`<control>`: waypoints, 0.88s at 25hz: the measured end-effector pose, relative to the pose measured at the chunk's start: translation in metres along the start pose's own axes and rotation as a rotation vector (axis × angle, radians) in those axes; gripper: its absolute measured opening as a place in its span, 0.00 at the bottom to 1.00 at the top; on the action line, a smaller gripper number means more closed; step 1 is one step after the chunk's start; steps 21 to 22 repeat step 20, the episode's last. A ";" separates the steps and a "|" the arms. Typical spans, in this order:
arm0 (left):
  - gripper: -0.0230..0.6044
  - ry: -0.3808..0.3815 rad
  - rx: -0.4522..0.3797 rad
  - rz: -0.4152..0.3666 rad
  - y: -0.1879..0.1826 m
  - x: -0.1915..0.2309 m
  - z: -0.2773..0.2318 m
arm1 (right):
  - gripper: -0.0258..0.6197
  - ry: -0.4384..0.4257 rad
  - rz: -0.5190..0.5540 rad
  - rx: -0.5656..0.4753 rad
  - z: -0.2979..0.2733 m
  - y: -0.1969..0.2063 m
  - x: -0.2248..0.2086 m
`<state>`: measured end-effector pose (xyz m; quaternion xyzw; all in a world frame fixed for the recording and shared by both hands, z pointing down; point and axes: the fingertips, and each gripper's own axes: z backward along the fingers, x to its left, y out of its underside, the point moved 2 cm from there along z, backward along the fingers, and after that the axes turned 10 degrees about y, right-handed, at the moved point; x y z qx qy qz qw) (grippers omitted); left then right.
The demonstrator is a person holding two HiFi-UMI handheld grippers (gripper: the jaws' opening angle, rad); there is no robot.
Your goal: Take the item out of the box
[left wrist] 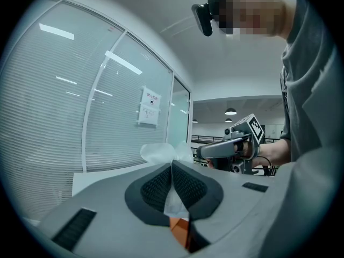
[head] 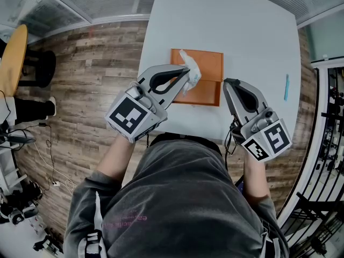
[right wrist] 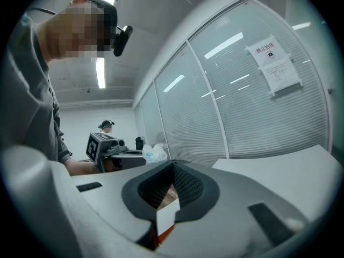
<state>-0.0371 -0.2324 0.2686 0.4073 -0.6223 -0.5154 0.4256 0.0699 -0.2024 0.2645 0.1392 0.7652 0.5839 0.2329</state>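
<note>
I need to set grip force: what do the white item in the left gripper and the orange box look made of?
The item: probably thin plastic film, translucent and crinkled, with light showing through. The box: likely cardboard, matte orange-brown, with flat faces and no shine.

Left claw (head: 187, 73) grips white bag (head: 193, 76) over orange box (head: 207, 63); right claw (head: 230, 83) touching.

A crumpled white plastic bag (head: 194, 75) is pinched in the closed jaws of the left gripper (head: 186, 73), over the near part of the box (head: 207, 63). The shallow orange box lies flat on the white table (head: 242, 31).
</note>
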 end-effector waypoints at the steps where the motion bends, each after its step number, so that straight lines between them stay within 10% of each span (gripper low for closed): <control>1: 0.06 -0.001 0.000 0.001 0.000 0.000 0.000 | 0.04 0.000 0.000 0.000 0.000 0.000 0.000; 22: 0.06 -0.016 0.023 0.021 -0.002 0.002 0.003 | 0.04 0.001 -0.002 0.003 0.000 -0.005 0.004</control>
